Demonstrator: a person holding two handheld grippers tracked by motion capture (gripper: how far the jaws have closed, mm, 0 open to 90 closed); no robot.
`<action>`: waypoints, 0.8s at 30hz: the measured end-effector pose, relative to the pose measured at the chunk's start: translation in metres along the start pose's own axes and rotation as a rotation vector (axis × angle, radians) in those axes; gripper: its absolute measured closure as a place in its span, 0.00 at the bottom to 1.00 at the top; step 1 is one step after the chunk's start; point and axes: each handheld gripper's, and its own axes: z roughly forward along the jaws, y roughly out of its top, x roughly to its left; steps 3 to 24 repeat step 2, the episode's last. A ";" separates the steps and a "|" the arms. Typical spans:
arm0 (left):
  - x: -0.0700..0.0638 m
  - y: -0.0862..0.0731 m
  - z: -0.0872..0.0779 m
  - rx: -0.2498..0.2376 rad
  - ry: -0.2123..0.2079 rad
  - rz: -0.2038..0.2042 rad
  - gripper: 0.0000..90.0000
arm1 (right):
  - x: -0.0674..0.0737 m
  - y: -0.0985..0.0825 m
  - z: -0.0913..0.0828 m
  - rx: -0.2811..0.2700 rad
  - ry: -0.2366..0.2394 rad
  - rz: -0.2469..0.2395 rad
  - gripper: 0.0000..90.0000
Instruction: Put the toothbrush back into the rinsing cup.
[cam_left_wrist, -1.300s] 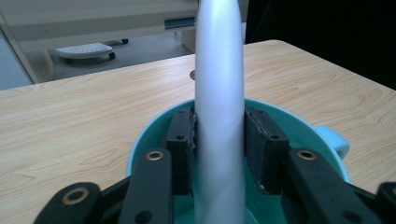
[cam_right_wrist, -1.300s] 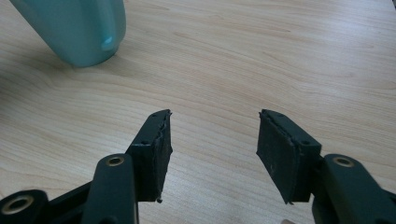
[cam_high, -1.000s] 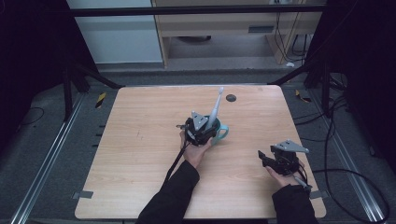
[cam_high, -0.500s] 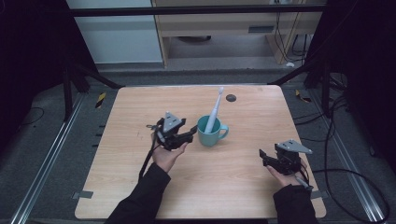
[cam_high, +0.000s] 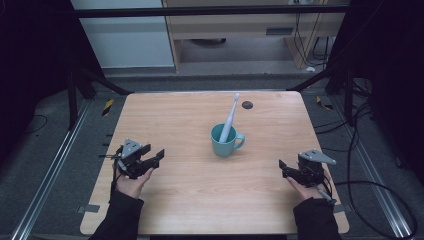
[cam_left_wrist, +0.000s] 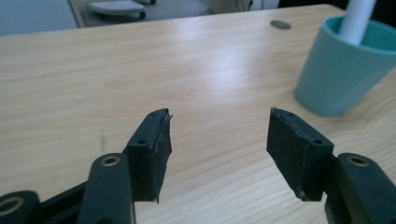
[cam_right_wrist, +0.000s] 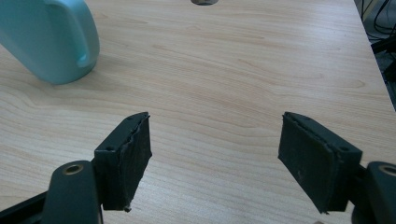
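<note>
Resting my left gripper (cam_high: 159, 155) and right gripper (cam_high: 283, 167) open, empty, lower frame; toothbrush (cam_high: 230, 116) leans in centre mug (cam_high: 224, 141), apparently delivered.

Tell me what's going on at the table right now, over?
Left hand-held gripper open, empty. Right hand-held gripper open, empty. Toothbrush leaning in the mug, mid-table, nothing touching it. Nothing in the way.

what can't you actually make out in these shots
- Lower end of the toothbrush: hidden inside the teal mug in the high view.
- Toothbrush head: cut off by the top edge in the left gripper view, where just the white shaft shows.
- Mug rim: cut off by the top edge in the right gripper view.
- Bristles: too small in the high view.
</note>
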 end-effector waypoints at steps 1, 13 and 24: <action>0.003 -0.003 -0.002 0.008 0.005 -0.007 0.44 | 0.000 0.000 0.000 -0.003 0.000 0.001 0.28; 0.006 -0.006 -0.003 0.012 0.004 -0.014 0.44 | 0.000 0.000 0.000 -0.006 0.000 0.003 0.28; 0.006 -0.006 -0.003 0.012 0.004 -0.014 0.44 | 0.000 0.000 0.000 -0.006 0.000 0.003 0.28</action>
